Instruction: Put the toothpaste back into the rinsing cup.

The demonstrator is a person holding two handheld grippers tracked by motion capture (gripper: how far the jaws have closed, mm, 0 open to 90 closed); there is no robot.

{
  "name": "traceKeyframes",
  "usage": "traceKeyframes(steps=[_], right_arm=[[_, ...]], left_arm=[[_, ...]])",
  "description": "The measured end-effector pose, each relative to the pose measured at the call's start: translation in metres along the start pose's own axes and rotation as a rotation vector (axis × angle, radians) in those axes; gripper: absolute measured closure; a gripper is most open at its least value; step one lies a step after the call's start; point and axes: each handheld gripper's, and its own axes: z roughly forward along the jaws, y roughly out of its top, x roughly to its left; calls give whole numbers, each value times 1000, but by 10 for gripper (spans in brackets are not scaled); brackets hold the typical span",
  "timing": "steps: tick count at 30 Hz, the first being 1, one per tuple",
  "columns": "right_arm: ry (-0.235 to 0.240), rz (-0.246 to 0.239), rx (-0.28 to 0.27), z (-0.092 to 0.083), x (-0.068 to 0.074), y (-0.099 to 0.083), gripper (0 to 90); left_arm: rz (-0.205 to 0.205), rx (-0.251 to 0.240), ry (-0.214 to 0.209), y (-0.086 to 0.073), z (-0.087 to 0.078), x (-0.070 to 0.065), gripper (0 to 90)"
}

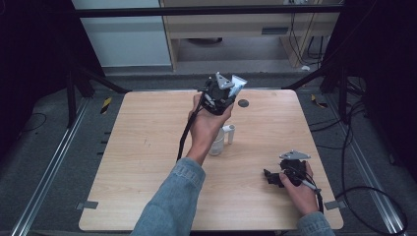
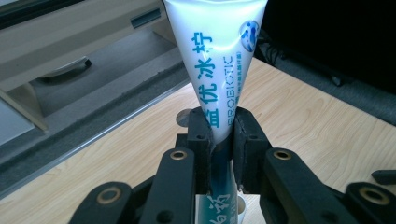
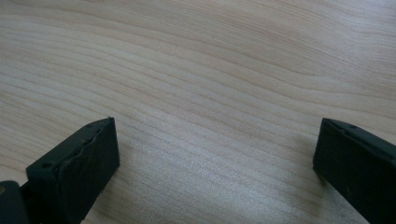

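Fingers of the left gripper are clamped on a white tube with blue lettering, pinching it partway along its body so that the flat wide end rises beyond them and the darker lower part runs down between them. In the high view the left gripper is held above the far middle of the bench, and below the hand stand a clear cup and a small white cap-like piece just beside it; the tube appears to hang over this cup, though the hand hides its lower end. The right gripper rests on the bench well to the near right of the cup, its fingers spread wide with bare wood between them and nothing held. The step in hand is judged to be lowering the tube into the cup. To do it well, keep the tube upright and centred over the cup's mouth, descend slowly, and release only once the lower end is inside, since a light cup could tip if the tube pushes on its rim. Keeping the grip firm also matters, because the soft wall may slide between the pads. The idle gripper could steady the cup if it wobbles.
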Motion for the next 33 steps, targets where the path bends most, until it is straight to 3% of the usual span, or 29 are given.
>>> traceKeyframes(steps=[6, 16, 28, 33], right_arm=[[0, 0, 0, 0, 0, 0, 6], [-1, -2, -1, 0, 0, 0, 6], [-1, -2, -2, 0, 0, 0, 6], [-1, -2, -2, 0, 0, 0, 6]], left_arm=[[-17, -15, 9, -6, -3, 6, 788], [-31, -109, 36, -13, -11, 9, 787], [-86, -167, 47, -30, -12, 12, 787], [-87, -177, 59, -38, -14, 11, 787]])
